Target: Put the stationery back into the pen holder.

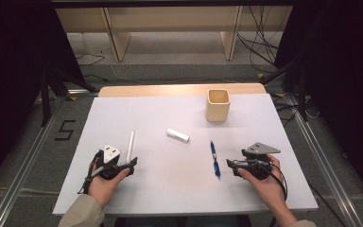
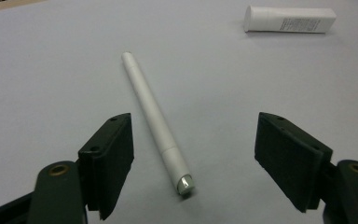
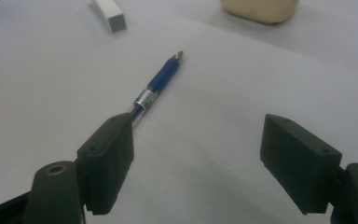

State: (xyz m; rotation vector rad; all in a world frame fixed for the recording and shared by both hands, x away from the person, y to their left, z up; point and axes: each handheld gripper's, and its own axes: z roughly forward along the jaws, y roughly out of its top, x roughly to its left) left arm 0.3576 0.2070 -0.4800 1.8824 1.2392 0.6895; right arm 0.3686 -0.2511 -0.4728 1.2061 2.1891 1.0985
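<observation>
Left gripper (image 2: 193,154), jaws spread wide, nothing clasped; white pen (image 2: 156,121) lying between its fingers, touching neither; right gripper (image 3: 198,158) likewise agape, blue pen (image 3: 158,84) just beyond its left finger.

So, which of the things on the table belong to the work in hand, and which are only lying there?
In hand:
- white pen, lying between the open jaws of the left gripper, not touched
- blue pen, just ahead of the open right gripper

Lying about:
- white tube, mid-table
- beige cup, upright at the far side; possibly where the pens go
</observation>
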